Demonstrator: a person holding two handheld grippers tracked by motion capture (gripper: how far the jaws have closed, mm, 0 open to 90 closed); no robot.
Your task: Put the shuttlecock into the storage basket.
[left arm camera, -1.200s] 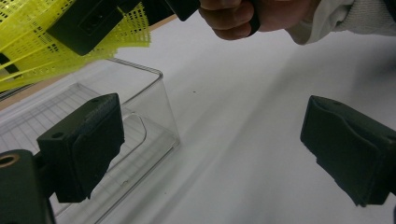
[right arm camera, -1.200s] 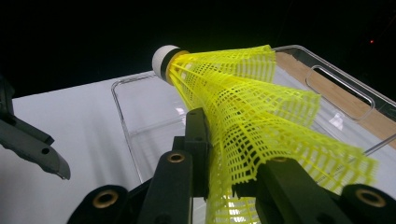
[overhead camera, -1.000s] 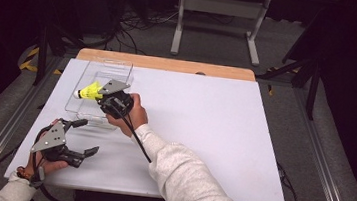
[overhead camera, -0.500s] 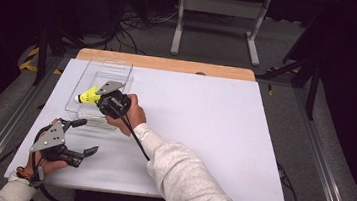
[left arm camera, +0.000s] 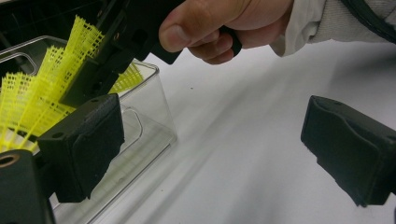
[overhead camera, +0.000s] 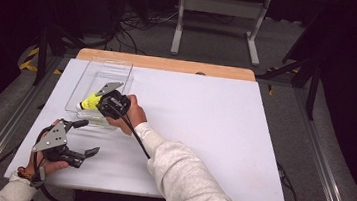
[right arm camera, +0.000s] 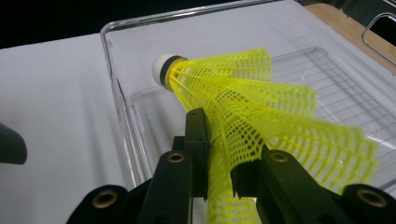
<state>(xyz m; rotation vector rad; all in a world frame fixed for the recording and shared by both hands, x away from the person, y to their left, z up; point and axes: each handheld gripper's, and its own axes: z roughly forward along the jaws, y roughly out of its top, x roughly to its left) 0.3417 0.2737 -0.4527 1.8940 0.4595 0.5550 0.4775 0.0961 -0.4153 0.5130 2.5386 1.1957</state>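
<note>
Right tool (right arm camera: 219,186), yellow shuttlecock (right arm camera: 243,107), clear bin (overhead camera: 78,87).
Right tool clenched on shuttlecock skirt over bin, table's far-left corner; left tool (overhead camera: 84,138) released, jaws wide.

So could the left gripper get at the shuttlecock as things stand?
Probably not cleanly: the right gripper is clamped on the shuttlecock skirt over the clear bin, while the left gripper sits open beside the bin.

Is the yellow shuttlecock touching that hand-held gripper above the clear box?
Touching: the right gripper view shows the right hand-held gripper pinching the shuttlecock skirt.
</note>
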